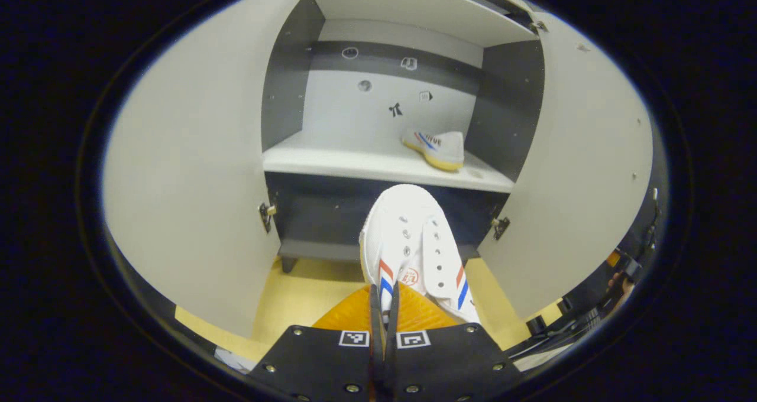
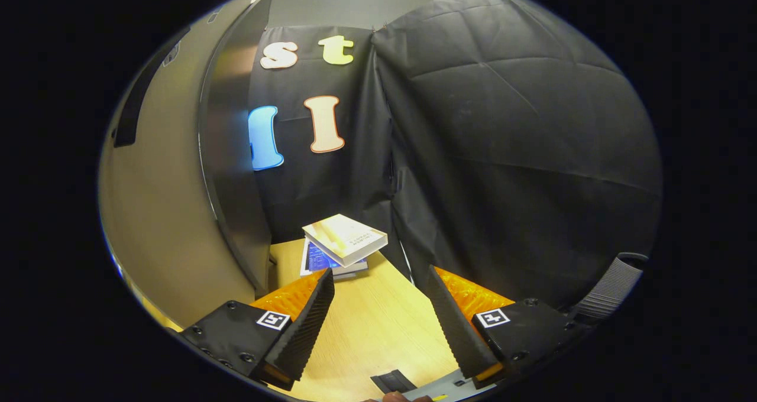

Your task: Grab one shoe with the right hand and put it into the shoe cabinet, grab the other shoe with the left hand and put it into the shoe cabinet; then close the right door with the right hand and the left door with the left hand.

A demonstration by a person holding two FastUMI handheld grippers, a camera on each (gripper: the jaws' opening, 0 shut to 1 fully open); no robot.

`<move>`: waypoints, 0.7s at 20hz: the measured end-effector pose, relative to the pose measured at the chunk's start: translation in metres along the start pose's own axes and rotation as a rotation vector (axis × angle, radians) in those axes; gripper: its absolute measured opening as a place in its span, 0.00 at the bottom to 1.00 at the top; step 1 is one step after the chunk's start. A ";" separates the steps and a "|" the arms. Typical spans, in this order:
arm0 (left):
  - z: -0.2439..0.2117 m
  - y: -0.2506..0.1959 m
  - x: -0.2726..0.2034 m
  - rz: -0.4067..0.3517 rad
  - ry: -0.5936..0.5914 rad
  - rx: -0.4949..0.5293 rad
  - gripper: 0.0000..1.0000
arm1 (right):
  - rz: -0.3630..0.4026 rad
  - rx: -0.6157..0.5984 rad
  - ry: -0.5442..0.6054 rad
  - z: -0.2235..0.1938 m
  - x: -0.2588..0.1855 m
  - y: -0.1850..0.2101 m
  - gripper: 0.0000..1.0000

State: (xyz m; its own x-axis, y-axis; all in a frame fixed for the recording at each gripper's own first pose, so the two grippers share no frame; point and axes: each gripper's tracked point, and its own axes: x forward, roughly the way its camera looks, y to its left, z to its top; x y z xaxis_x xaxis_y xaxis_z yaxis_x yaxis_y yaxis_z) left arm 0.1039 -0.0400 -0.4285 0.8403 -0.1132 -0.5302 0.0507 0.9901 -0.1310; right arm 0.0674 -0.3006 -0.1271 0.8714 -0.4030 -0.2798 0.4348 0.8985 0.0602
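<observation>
Left gripper view, nearest first: left gripper [image 1: 384, 307] clenched, fingers [image 1: 375, 313] pressed nearly together on the heel edge of a white shoe [image 1: 414, 248], clamping it. Shoe pointing away toward the shoe cabinet [image 1: 384, 165], toe just below the front edge of the middle shelf [image 1: 355, 162], red and blue stripes on both sides, held above the pale wooden floor [image 1: 301, 295]. Beyond it, left door [image 1: 189, 183] and right door [image 1: 585, 171] both swung wide open. Farther in, the other shoe [image 1: 434, 148] resting on the middle shelf, toward its right side, close to the right inner wall. At the back, a few small stickers [image 1: 395, 109] on the rear panel.

Right gripper view, nearest first: right gripper [image 2: 381, 325] released, fingers [image 2: 310, 319] spread wide, nothing between them, touching nothing, above the wooden floor [image 2: 378, 325]. Farther off, a small stack of books [image 2: 343, 242] on the floor, top one tilted, beside a dark cabinet panel edge [image 2: 230, 171] on the left. Behind, black cloth wall [image 2: 502, 154].
</observation>
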 end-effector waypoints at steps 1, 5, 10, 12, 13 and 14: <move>0.001 0.000 0.001 0.005 -0.022 0.006 0.01 | 0.000 0.004 -0.002 0.001 0.001 0.000 0.98; 0.005 -0.001 0.000 0.017 -0.102 0.011 0.01 | -0.013 0.020 -0.009 0.004 0.006 -0.002 0.98; 0.006 -0.001 0.000 0.054 -0.170 -0.012 0.01 | -0.018 0.026 -0.017 0.011 0.005 -0.008 0.98; 0.008 -0.001 -0.001 0.054 -0.188 -0.023 0.02 | -0.025 0.041 -0.014 0.011 0.003 -0.012 0.98; 0.008 0.000 0.000 0.056 -0.200 -0.024 0.02 | -0.029 0.053 -0.016 0.013 0.004 -0.014 0.98; 0.008 0.000 0.000 0.063 -0.206 -0.017 0.02 | -0.038 0.060 -0.018 0.014 0.004 -0.018 0.98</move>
State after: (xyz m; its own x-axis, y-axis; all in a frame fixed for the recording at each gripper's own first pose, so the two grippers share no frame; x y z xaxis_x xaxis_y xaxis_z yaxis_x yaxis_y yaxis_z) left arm 0.1082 -0.0396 -0.4220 0.9342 -0.0300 -0.3555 -0.0133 0.9929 -0.1185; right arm 0.0665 -0.3209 -0.1156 0.8577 -0.4402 -0.2658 0.4801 0.8707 0.1071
